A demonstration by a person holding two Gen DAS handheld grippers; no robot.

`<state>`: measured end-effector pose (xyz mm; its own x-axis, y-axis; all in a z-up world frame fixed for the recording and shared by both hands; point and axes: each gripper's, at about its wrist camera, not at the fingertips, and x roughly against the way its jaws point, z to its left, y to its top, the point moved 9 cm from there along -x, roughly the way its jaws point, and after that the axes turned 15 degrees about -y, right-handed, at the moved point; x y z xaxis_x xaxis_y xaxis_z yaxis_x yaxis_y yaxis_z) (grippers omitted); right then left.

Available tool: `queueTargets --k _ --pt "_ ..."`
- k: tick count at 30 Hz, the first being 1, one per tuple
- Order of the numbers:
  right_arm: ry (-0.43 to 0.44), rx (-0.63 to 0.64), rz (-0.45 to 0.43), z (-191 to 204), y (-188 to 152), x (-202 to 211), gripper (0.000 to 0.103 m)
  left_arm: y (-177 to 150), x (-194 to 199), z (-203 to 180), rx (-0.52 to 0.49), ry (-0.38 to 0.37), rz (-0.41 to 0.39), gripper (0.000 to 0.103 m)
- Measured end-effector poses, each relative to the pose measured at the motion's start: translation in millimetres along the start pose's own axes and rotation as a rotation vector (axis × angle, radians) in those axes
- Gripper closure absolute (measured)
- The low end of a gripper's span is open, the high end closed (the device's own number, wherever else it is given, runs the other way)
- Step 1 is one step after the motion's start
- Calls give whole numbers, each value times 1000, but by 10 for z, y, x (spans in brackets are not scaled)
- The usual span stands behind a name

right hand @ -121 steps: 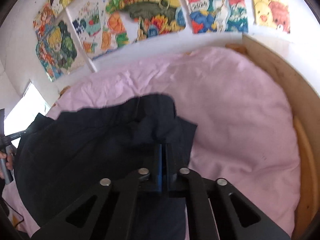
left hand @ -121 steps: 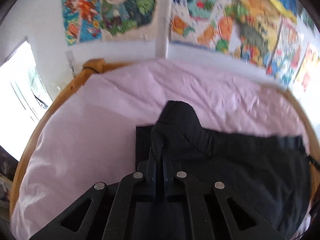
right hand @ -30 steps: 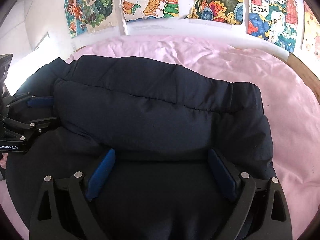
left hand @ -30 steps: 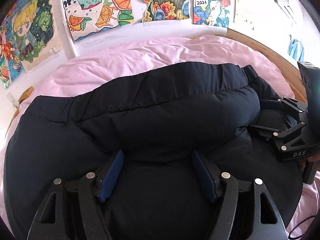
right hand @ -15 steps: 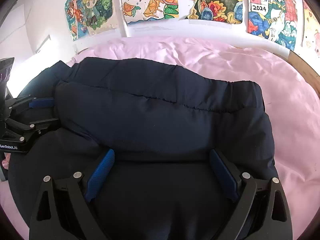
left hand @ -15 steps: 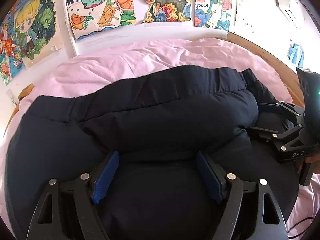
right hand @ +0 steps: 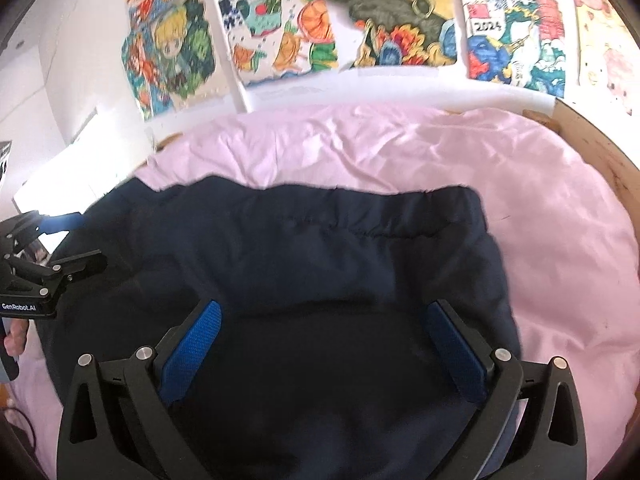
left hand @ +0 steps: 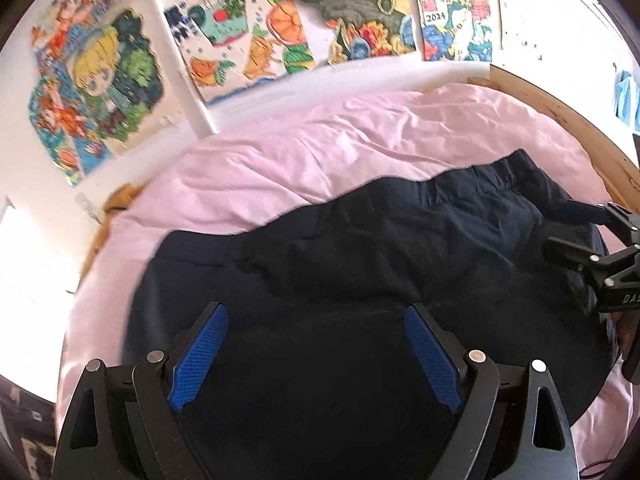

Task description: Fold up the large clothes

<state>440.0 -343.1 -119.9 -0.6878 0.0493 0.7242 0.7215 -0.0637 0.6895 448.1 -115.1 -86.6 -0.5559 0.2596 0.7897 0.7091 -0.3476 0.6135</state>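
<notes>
1. The dark navy padded jacket (left hand: 380,264) lies flat on the pink bedsheet (left hand: 320,160), and its long axis runs crosswise in front of both claws, from one side of the bed to the other
2. Its elastic hem band (right hand: 400,204) forms the far edge, pointing away toward the wall of colourful drawings (right hand: 392,24); the puffier folded layer sits ahead of the fingertips, with flatter cloth under them
3. The left gripper (left hand: 316,348) stands wide apart, blue pads (left hand: 198,360) bare, nothing pinched; the jacket spreads beneath and ahead of it, running off to its right
4. The right gripper (right hand: 324,344) is likewise spread wide with nothing between its pads (right hand: 192,348); the jacket fills the space under it and stretches away to its left
5. Each claw shows in the other's view, at the opposite end of the jacket: the right one (left hand: 592,240) at the far right, the left one (right hand: 44,252) at the far left, both parted
6. The near edge of the jacket is hidden behind the claw bodies, and I cannot tell whether the fingers touch the cloth or hover just over it
7. Sleeves and collar are not to be made out, and the wooden bed frame (left hand: 568,120) is cut off at the rim
</notes>
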Motion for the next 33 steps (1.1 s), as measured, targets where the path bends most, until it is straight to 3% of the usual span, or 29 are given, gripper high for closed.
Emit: queueTargets --k 9,18,26,33 --pt "-8 62 -132 -32 232 426 2 143 485 21 -25 85 -53 9" --pt "19 78 -193 -90 353 705 2 205 903 -60 -115 173 -123 0" --pt "101 -7 -178 -267 363 687 2 129 1019 26 -86 163 -156 0" --pt "82 -92 -80 -670 159 420 2 -166 917 588 40 147 -131 0"
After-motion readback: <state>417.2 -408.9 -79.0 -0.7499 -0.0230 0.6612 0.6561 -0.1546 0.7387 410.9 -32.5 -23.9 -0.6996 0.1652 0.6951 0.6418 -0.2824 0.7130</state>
